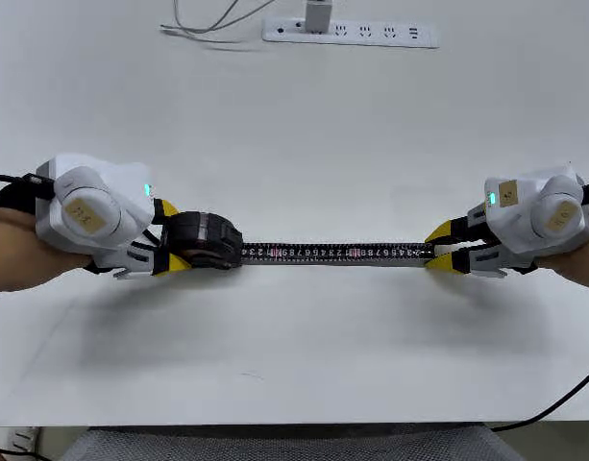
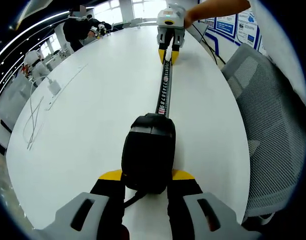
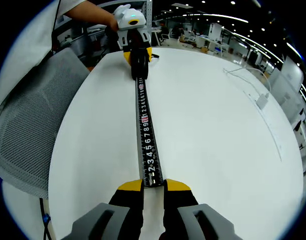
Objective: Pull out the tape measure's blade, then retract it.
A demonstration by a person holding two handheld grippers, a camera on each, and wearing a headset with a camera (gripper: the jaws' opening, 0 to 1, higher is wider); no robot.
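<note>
Holding: left gripper [image 2: 148, 175] has its jaws closed on the two sides of the case [image 2: 149, 150], spread only as wide as the case; judged a bracing grip, so the body cannot slide toward the pull
Pinching: right gripper [image 3: 153, 186] has its jaws almost together on the free end of the blade [image 3: 145, 130], numbers facing up
Case: on the table [image 1: 304, 125] at the person's left, mouth turned to the right gripper
Blade: drawn straight from case to right gripper, low along the table; cannot tell whether it touches all the way
Spacing: grippers well apart and in line with each other; judged to hold the blade straight, without kink or twist
Stage: pull-out looks done or nearly so; retraction not yet done
Next (judgement): right gripper travels back toward the case without letting go, so the spring does not snap the blade in
Surface: white, matt, flat; strip [image 1: 352, 33] with one plug and a cable [image 1: 208, 24] at the far edge
Room: mesh chair [image 2: 262, 90] at the near edge; large hall, rows of ceiling lights, more white tables, people far off
</note>
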